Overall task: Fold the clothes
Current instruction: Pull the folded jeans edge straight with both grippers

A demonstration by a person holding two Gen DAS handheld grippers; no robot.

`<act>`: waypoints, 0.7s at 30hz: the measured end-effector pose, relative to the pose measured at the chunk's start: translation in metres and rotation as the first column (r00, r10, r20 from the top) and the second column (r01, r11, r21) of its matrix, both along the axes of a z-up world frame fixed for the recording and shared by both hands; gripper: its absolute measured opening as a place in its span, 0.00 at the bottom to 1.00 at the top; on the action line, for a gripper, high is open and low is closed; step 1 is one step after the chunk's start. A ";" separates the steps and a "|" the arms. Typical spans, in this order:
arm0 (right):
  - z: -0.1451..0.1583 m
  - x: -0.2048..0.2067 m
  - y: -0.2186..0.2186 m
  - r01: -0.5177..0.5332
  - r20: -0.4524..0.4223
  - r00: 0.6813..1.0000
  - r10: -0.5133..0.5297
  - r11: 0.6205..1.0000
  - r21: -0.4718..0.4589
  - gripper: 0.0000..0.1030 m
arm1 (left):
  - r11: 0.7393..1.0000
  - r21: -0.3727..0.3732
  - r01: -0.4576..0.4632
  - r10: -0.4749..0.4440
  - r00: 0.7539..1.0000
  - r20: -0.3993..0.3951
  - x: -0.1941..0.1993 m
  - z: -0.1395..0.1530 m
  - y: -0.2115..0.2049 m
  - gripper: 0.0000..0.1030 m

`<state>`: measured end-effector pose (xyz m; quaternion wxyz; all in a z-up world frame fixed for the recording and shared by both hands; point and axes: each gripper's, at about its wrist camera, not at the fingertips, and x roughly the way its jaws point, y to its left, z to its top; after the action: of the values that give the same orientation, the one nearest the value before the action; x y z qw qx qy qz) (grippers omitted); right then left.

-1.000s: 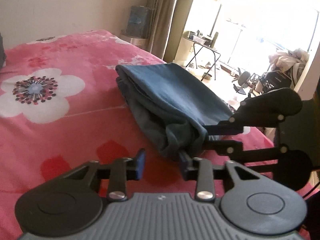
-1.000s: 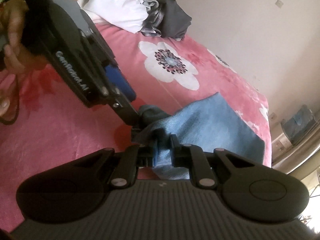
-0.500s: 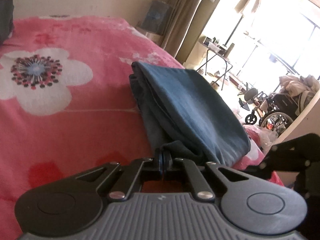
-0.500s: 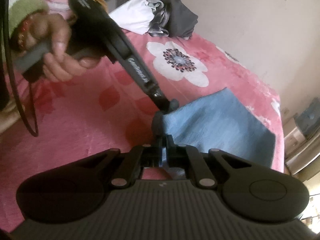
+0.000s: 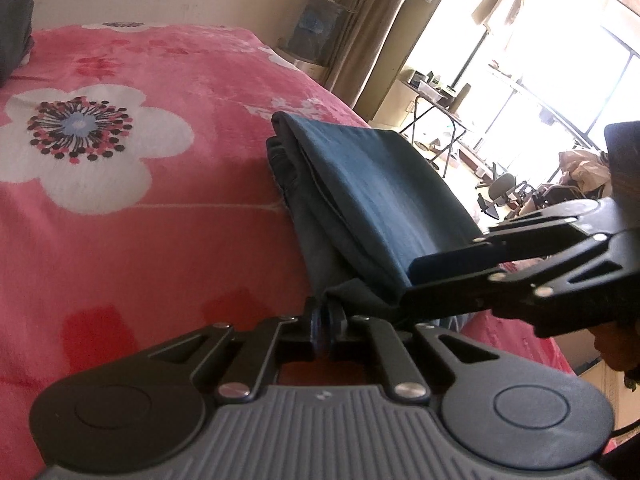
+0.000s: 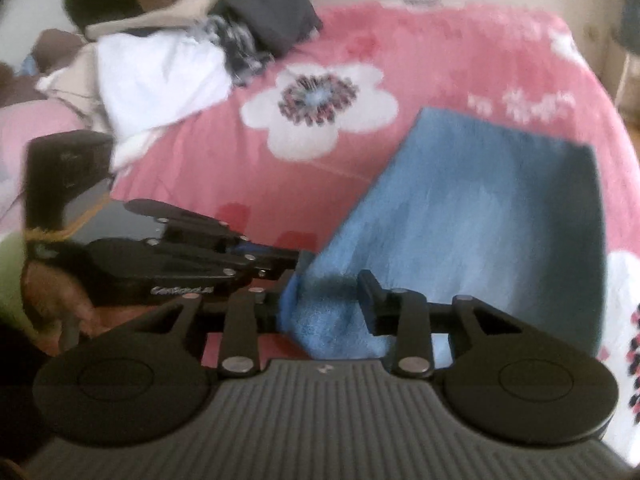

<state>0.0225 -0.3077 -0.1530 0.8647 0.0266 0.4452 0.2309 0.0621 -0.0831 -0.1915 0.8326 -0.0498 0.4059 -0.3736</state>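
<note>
On fuzzy pink blanket (image 5: 168,216); flat folded blue garment (image 5: 376,196).

I'm working in a home bedroom here: a bed under a pink flowered blanket (image 5: 168,208), with heaped laundry (image 6: 168,64) at its far corner. Curtains (image 5: 384,28) frame a bright window (image 5: 560,64).

Blue garment (image 5: 372,184): soft matt cloth. Pink blanket (image 5: 168,240): fuzzy fleece. Left claw (image 5: 325,320): matt black plastic.
</note>
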 end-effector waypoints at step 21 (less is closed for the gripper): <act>0.004 0.005 -0.016 0.053 -0.112 0.993 -0.043 0.994 0.094 0.08 | 0.971 -0.171 0.168 -0.185 0.979 -0.085 0.026 -0.009 0.004 0.34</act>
<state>0.0270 -0.3236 -0.1488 0.8419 0.0920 0.4796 0.2296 0.0882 -0.0796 -0.2008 0.7676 -0.1003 0.4182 -0.4752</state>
